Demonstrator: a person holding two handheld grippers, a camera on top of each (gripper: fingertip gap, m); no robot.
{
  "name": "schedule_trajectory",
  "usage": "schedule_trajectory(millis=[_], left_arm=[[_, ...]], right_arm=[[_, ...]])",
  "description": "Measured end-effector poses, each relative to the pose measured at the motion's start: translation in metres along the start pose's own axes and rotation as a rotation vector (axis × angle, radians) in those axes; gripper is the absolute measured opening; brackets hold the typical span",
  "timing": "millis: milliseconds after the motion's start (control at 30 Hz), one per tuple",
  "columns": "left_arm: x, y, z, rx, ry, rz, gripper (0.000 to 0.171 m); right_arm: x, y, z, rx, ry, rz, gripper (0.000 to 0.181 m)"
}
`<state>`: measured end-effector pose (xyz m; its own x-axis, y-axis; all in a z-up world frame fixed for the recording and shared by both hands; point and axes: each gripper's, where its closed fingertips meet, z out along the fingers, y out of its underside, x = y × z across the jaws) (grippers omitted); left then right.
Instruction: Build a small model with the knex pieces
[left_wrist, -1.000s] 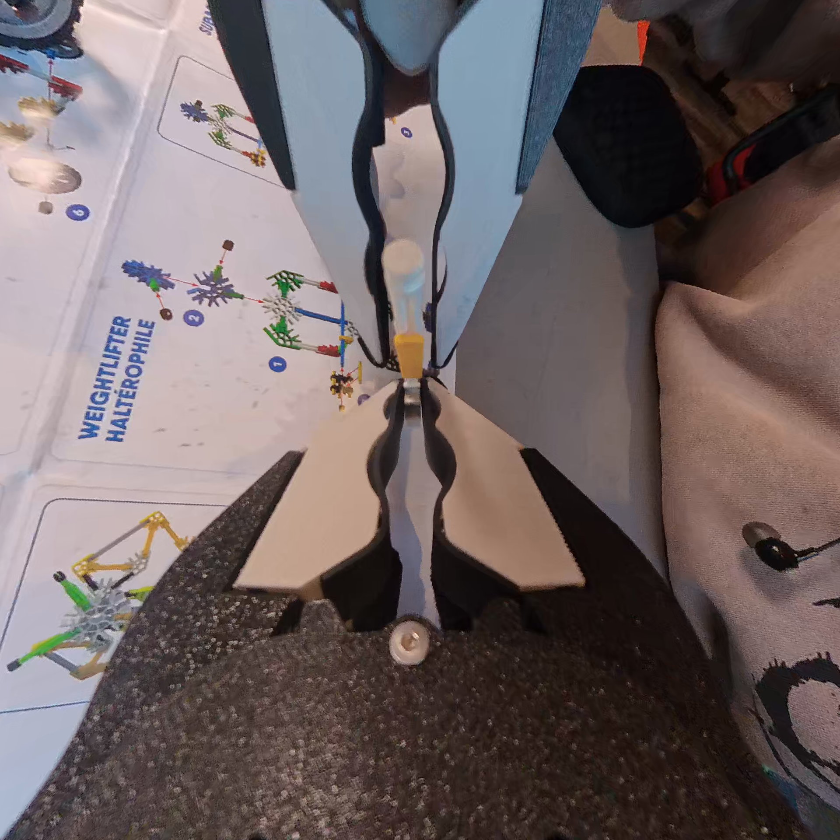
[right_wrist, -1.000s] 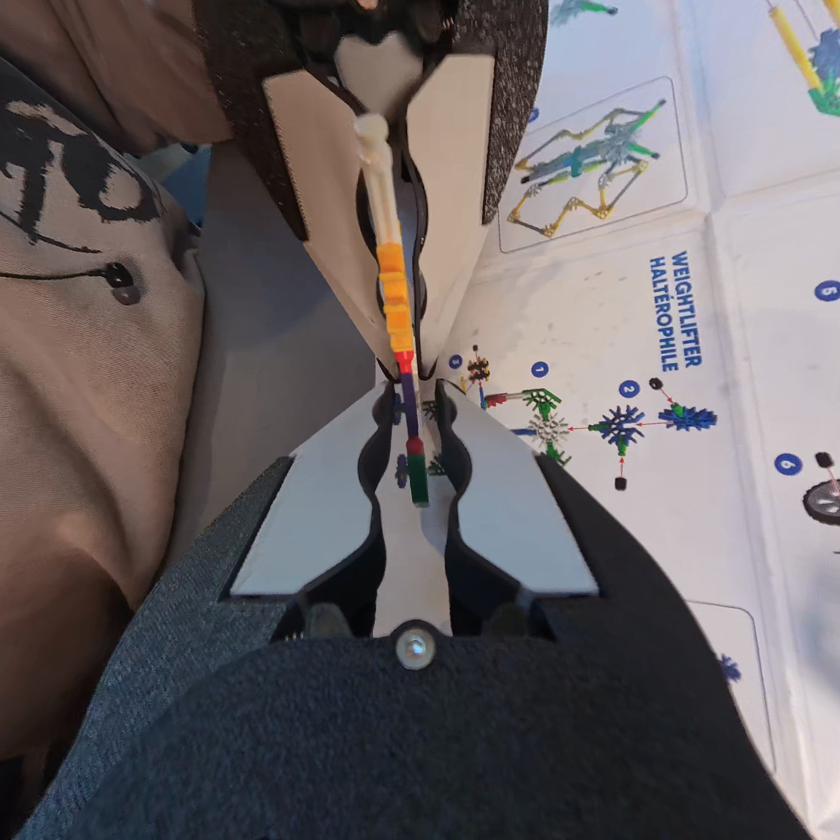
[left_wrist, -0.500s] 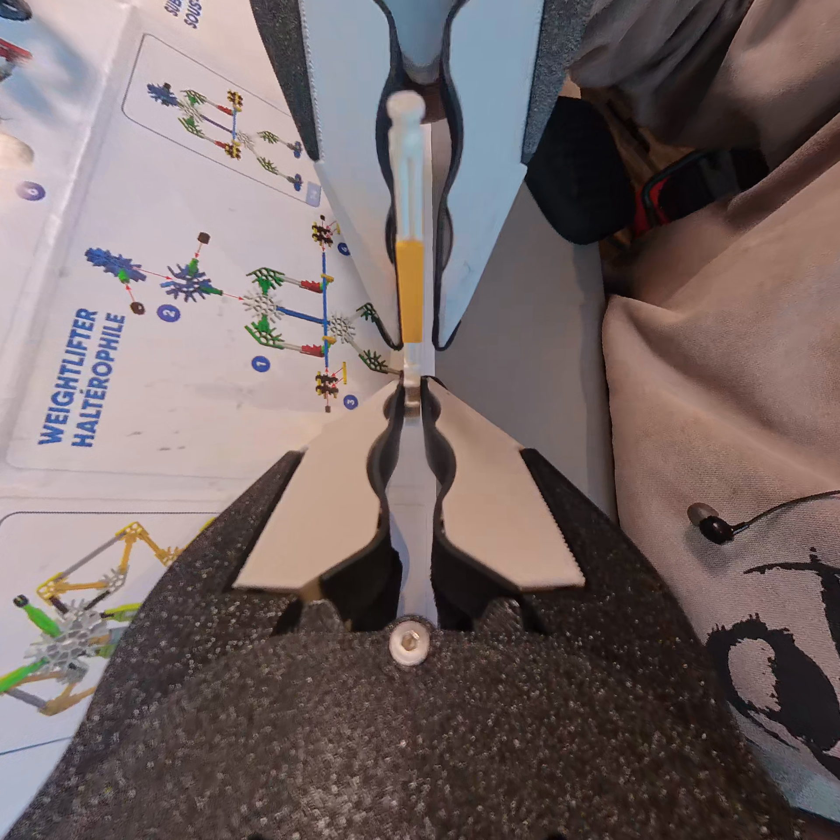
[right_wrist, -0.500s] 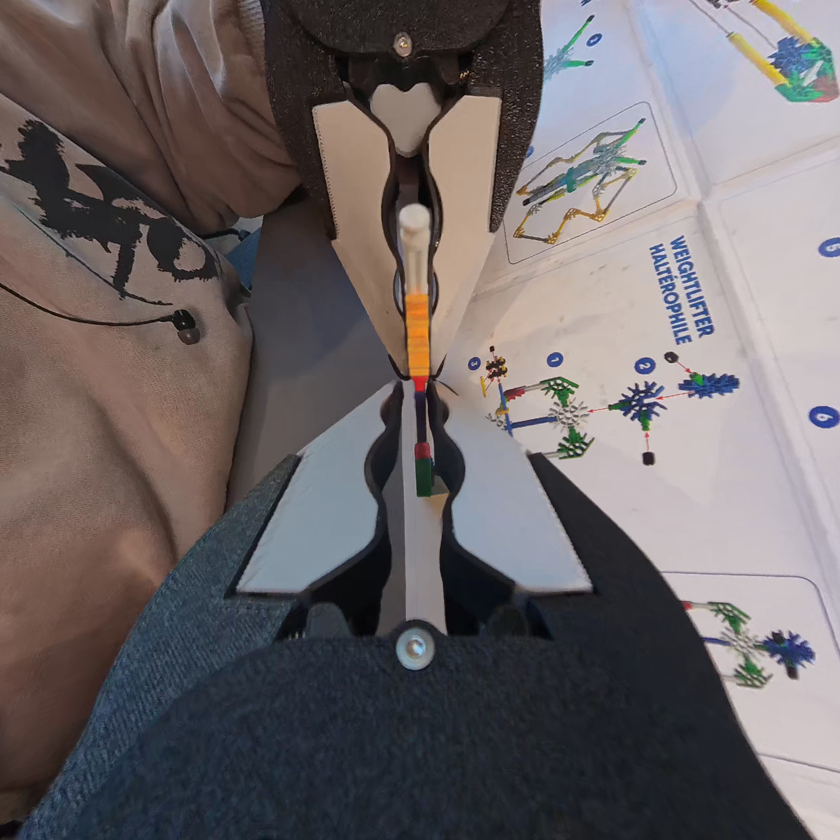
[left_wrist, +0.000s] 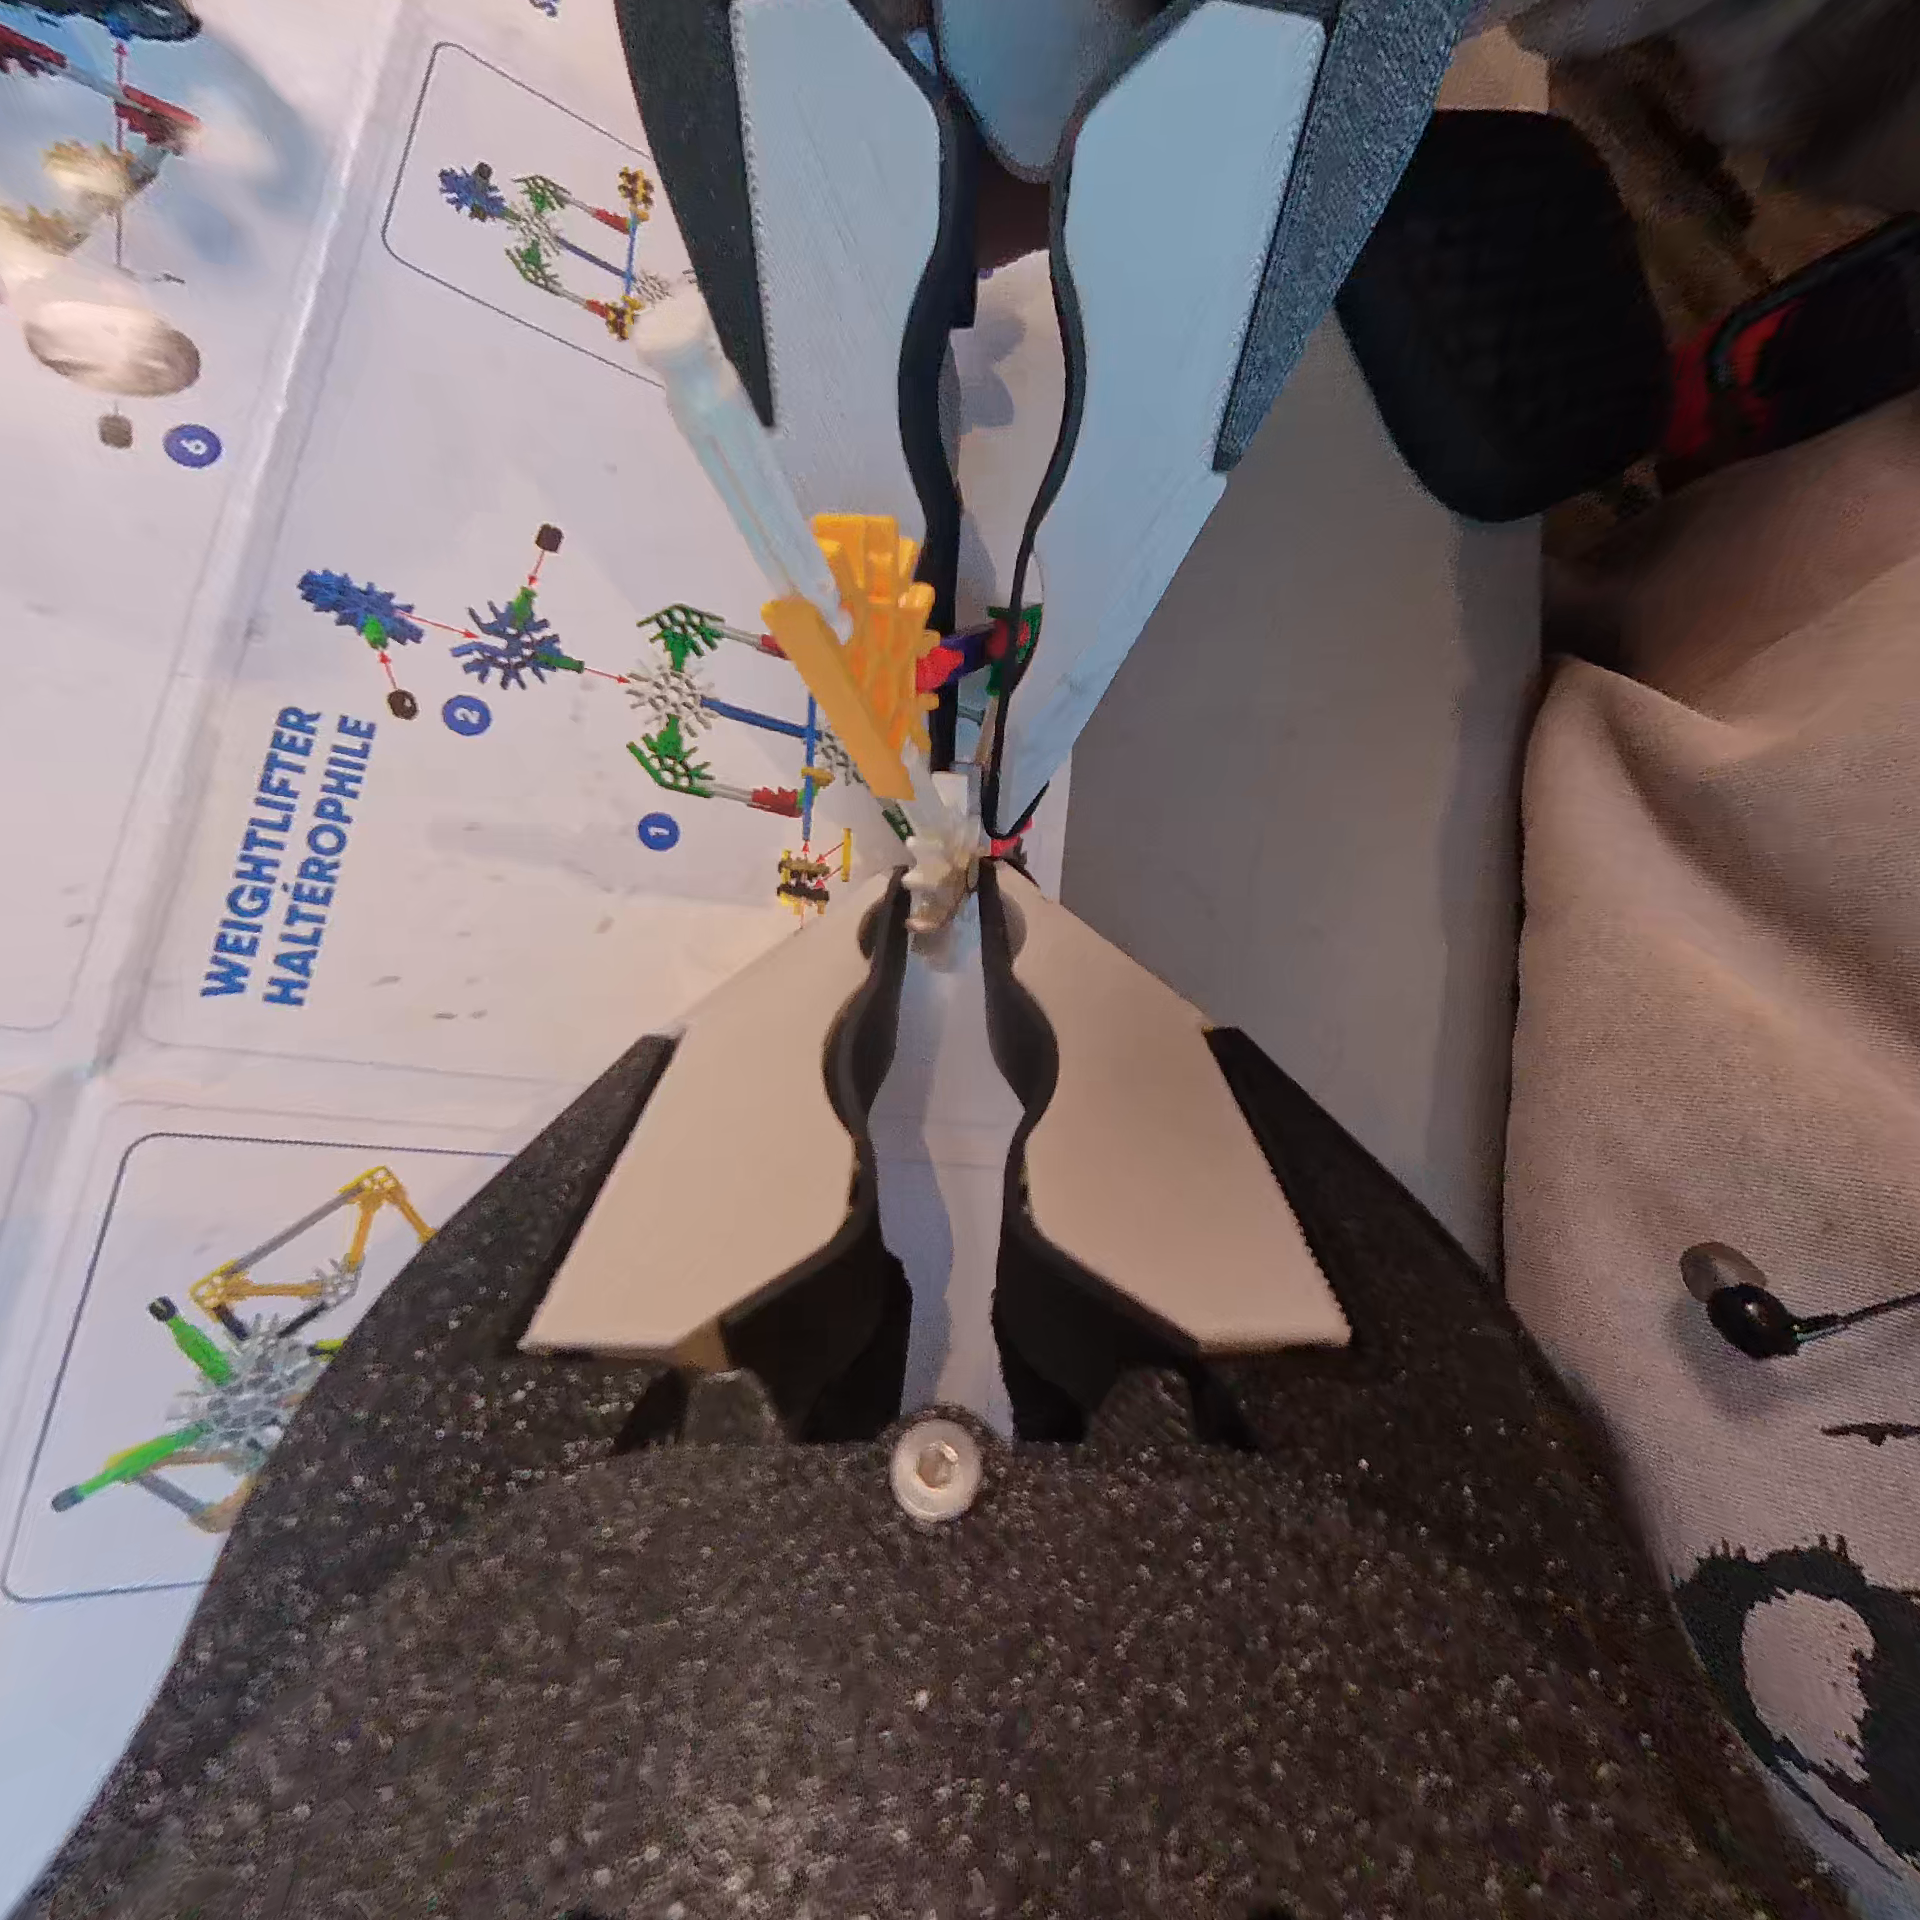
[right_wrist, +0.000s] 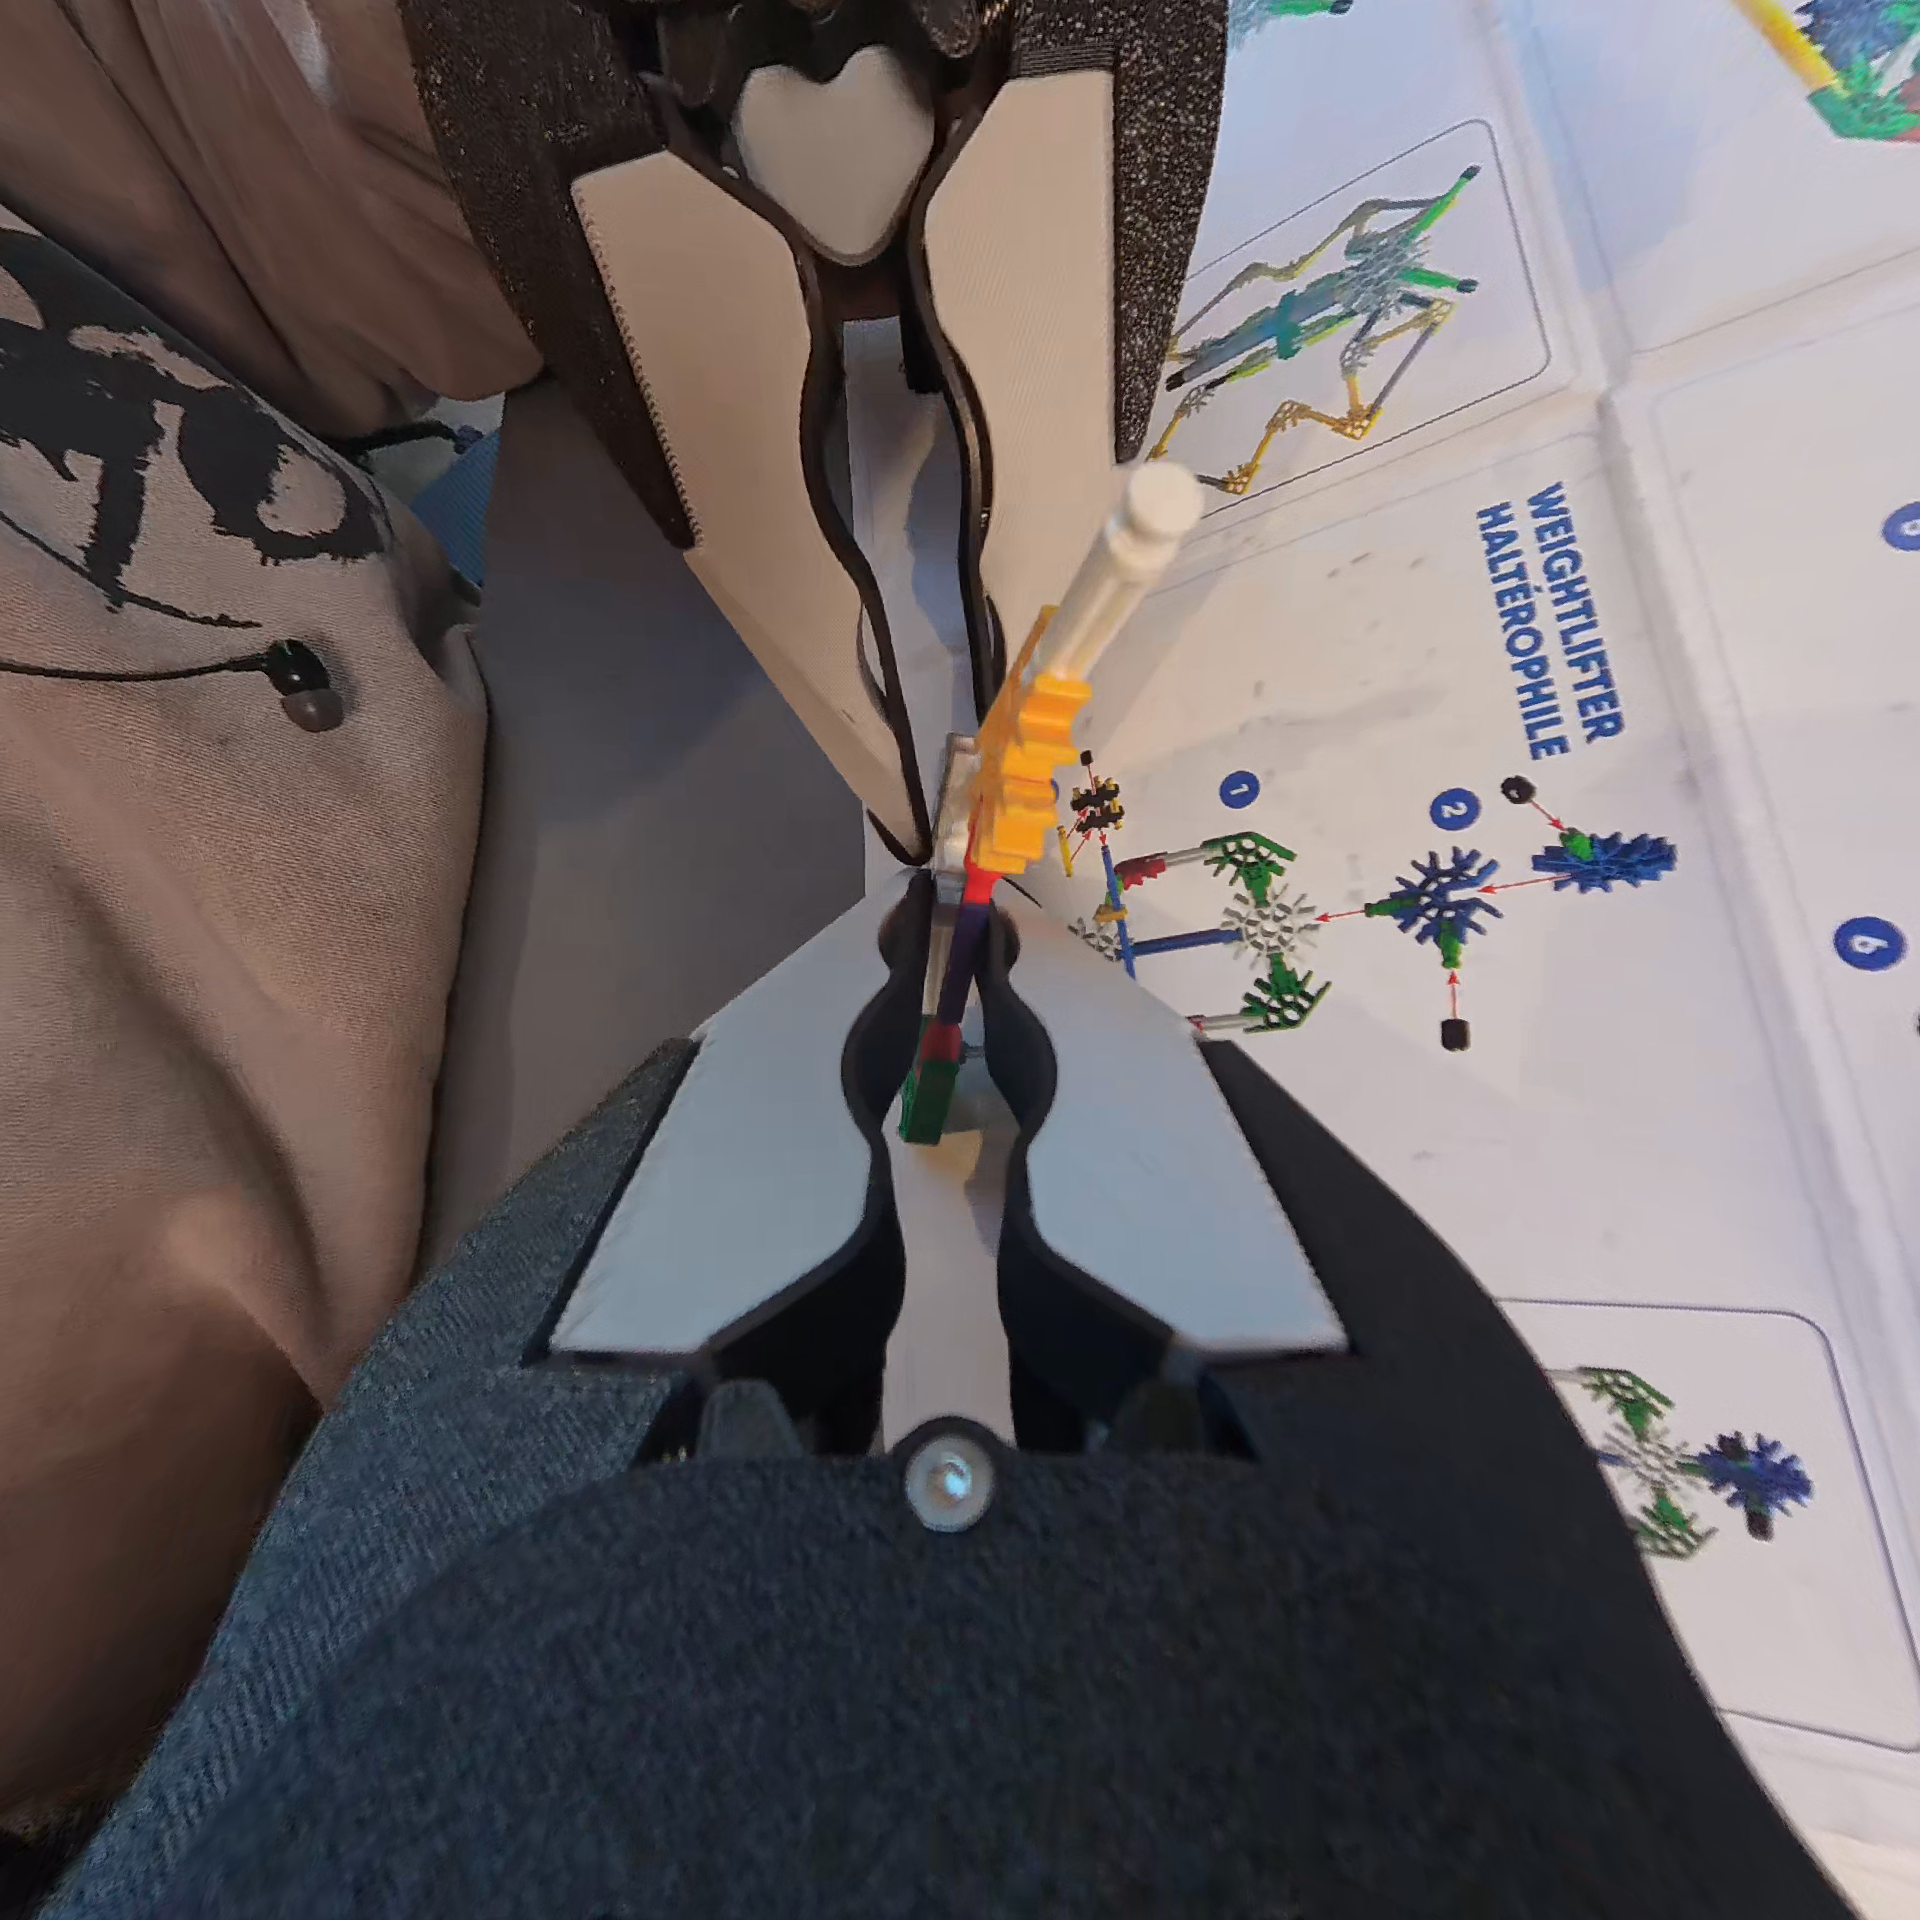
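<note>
Lying flat over the table (left_wrist: 1278, 790), the big white instruction sheet (left_wrist: 343, 873) runs almost to the edge nearest me, its building diagrams face up, which I take to be so I can read them while both tools work above it. Beyond that edge is the beige cloth of my top (right_wrist: 208, 935). My left tool (left_wrist: 940, 894) and right tool (right_wrist: 951, 914) meet tip to tip over the sheet, facing each other, so that each can grip one end of the same small toy assembly. The left tool is pressed together on a pale snowflake connector (left_wrist: 935, 862), from which a white rod (left_wrist: 727, 436) slants away toward the sheet's far side, carrying a yellow connector (left_wrist: 868, 665). The right tool pinches a short rod (right_wrist: 961, 956) of blue and red with a green piece (right_wrist: 925, 1101) at its near end.
</note>
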<state>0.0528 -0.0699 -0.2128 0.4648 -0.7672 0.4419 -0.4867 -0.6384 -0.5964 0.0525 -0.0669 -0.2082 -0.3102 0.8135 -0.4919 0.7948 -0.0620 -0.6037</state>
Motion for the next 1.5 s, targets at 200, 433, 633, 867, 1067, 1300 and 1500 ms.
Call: schedule_trajectory(millis=[200, 433, 633, 867, 1067, 1300, 1500], left_arm=[[-0.001, 0.0, 0.001, -0.018, -0.106, 0.036, 0.011], [-0.001, 0.001, 0.0, -0.034, -0.26, 0.127, 0.012], [0.001, 0.003, -0.001, -0.047, -0.356, 0.197, 0.011], [-0.001, 0.001, 0.0, -0.094, -0.308, 0.152, 0.012], [-0.003, 0.0, 0.001, -0.151, -0.283, 0.13, 0.012], [-0.004, 0.0, 0.001, -0.198, -0.281, 0.142, 0.013], [-0.006, -0.014, -0.006, 0.008, -0.104, 0.026, 0.01]], right_arm=[[0.0, -0.001, 0.0, 0.028, 0.049, -0.071, 0.005], [-0.003, -0.002, 0.0, 0.071, 0.166, -0.191, 0.004], [-0.005, -0.003, 0.0, 0.081, 0.271, -0.309, 0.005], [-0.002, -0.003, -0.001, 0.122, 0.266, -0.273, 0.005], [0.0, -0.003, -0.002, 0.129, 0.268, -0.267, 0.005], [0.001, -0.002, -0.003, 0.154, 0.222, -0.196, 0.004], [0.006, -0.007, -0.01, 0.239, 0.119, 0.008, 0.004]])
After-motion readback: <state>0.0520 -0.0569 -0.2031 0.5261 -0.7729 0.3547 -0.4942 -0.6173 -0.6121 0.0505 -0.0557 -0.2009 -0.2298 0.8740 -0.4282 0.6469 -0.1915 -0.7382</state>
